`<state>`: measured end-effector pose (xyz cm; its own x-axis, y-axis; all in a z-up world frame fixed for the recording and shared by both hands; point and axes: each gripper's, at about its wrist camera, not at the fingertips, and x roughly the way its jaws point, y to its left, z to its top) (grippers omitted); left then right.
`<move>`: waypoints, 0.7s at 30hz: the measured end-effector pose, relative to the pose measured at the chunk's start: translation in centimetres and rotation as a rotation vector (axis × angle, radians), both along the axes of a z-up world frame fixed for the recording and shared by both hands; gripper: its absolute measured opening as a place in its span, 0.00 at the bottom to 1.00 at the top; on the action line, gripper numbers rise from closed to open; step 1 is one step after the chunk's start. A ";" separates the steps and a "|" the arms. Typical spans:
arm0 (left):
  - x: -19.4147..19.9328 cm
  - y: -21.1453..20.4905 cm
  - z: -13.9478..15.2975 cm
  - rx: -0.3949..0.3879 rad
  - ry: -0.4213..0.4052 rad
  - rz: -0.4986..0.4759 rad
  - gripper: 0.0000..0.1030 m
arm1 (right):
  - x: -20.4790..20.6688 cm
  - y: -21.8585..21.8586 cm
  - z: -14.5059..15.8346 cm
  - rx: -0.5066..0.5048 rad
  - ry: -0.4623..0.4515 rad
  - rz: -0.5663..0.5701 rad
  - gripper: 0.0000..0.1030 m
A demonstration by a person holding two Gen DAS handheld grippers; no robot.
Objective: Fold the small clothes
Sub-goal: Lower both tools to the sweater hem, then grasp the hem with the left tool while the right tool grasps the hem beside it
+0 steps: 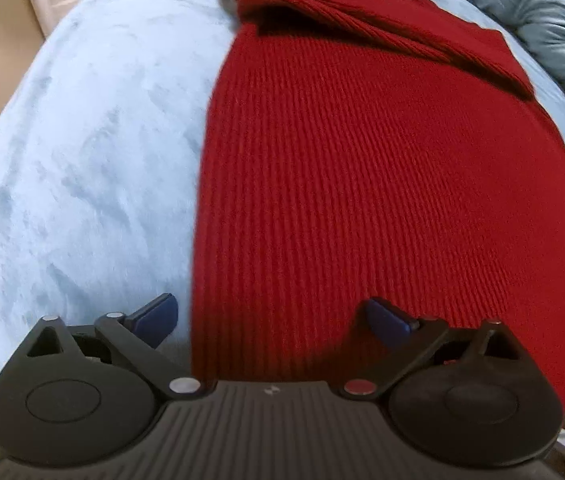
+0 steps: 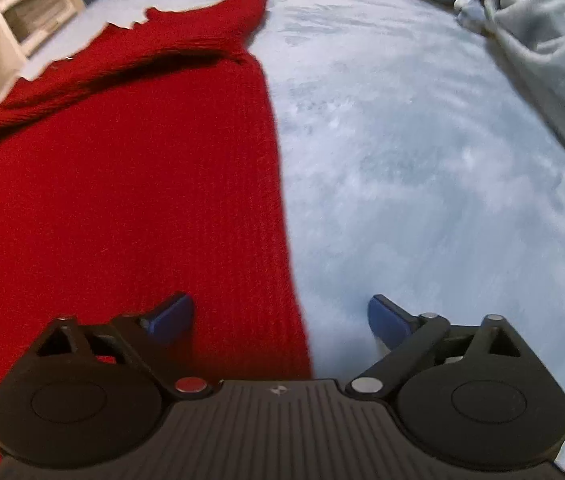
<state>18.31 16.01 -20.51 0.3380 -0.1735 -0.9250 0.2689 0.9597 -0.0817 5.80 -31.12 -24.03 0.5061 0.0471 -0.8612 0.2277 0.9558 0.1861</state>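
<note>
While lying flat on the light blue blanket [image 1: 82,140] with sleeves folded in, red ribbed knit garment [image 1: 362,200] under both wide-apart, empty grippers, left gripper [image 1: 272,314] and right gripper [image 2: 280,316] each straddling one side edge, probably for pinching bottom corners.

one red knit garment [image 1: 362,184], one blue blanket [image 1: 82,140], two grippers [image 1: 272,320].

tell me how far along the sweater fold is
Done: the red knit sweater lies flat on the light blue blanket with a sleeve folded across its top. In hand: nothing; the left tool and right tool are open, each straddling a side edge. Left: the body fold.
</note>
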 end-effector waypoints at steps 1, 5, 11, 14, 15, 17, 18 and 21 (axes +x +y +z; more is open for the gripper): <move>-0.4 0.0 0.1 -0.007 0.007 0.002 0.97 | -0.3 0.0 0.0 0.024 0.010 0.009 0.91; -2.6 0.3 0.0 -0.004 -0.002 -0.002 0.93 | -1.1 0.2 0.1 0.111 0.033 -0.001 0.90; -3.1 1.6 2.8 -0.129 -0.042 0.140 0.17 | -1.9 0.1 1.7 0.148 0.010 -0.120 0.15; -3.8 1.7 5.3 -0.150 -0.102 0.115 0.17 | -3.0 -0.2 3.9 0.174 -0.054 -0.131 0.14; -4.2 1.6 6.3 -0.155 -0.125 0.100 0.17 | -3.6 -0.1 5.0 0.178 -0.083 -0.127 0.14; -5.3 1.5 8.0 -0.158 -0.163 0.075 0.17 | -4.5 0.2 6.9 0.180 -0.134 -0.115 0.12; -5.7 1.3 8.6 -0.156 -0.177 0.069 0.17 | -5.0 0.5 7.8 0.176 -0.160 -0.109 0.11; -7.0 0.5 9.9 -0.152 -0.207 0.060 0.16 | -6.2 1.0 9.9 0.166 -0.208 -0.107 0.09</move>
